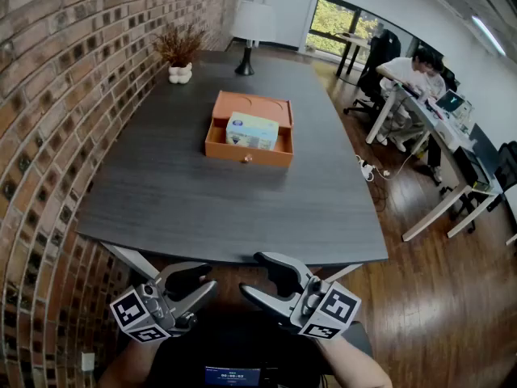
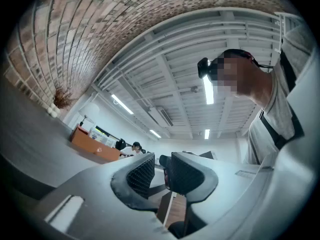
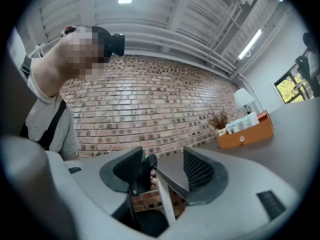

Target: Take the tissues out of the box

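An orange open box (image 1: 246, 150) sits mid-table on the dark grey table (image 1: 186, 208), with a pale blue tissue pack (image 1: 252, 129) lying inside it. Both grippers hang below the table's near edge, over my lap, far from the box. My left gripper (image 1: 206, 280) has its jaws nearly together with nothing between them (image 2: 162, 171). My right gripper (image 1: 252, 275) stands open and empty (image 3: 167, 171). The box (image 2: 94, 146) shows far off in the left gripper view. In the right gripper view the box (image 3: 248, 132) shows with the pack (image 3: 241, 122) sticking up.
A brick wall (image 1: 56, 95) runs along the table's left side. At the far end stand a dried plant in a white vase (image 1: 179, 56) and a white lamp (image 1: 248, 31). People sit at desks (image 1: 420, 79) on the right, across a wooden floor.
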A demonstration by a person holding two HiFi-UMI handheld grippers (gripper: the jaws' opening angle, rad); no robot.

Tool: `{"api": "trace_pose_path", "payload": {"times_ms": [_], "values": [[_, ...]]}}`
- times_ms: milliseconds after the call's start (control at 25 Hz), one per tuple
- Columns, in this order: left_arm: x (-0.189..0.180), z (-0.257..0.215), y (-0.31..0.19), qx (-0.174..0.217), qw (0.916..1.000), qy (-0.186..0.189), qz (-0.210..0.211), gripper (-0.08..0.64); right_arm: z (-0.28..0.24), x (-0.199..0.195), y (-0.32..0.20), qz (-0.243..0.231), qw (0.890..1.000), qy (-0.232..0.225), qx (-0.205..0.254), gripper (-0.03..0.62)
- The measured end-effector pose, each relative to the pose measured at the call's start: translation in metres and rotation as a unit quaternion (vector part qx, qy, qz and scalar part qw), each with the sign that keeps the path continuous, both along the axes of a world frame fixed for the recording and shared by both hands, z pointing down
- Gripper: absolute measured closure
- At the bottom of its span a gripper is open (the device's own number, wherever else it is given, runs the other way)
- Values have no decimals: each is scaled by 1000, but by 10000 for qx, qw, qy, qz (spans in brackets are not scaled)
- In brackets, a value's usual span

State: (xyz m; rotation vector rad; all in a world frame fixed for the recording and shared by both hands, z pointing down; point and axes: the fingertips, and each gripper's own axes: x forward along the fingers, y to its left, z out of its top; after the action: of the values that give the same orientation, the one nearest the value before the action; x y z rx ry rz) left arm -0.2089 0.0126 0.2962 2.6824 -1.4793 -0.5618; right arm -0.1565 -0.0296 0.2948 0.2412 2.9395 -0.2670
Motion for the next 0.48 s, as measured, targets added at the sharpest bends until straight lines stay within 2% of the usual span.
{"api": "trace_pose_path", "payload": {"times_ms": [160, 280, 400, 480], "values": [[9, -3, -15, 100, 9994, -173, -288, 468, -1, 18, -7, -48, 9997, 221, 39, 337], [7, -12, -31, 66, 9968, -676, -418, 460, -2, 23, -12, -42, 9997, 245, 20, 337], [-2, -21, -54, -126, 9888, -1430, -410, 340, -3, 22, -15, -19, 9998, 205, -64, 337], [-13, -28, -74, -255, 9787, -1992, -438, 273, -4, 23, -16, -22, 9998, 175, -118, 337]]}}
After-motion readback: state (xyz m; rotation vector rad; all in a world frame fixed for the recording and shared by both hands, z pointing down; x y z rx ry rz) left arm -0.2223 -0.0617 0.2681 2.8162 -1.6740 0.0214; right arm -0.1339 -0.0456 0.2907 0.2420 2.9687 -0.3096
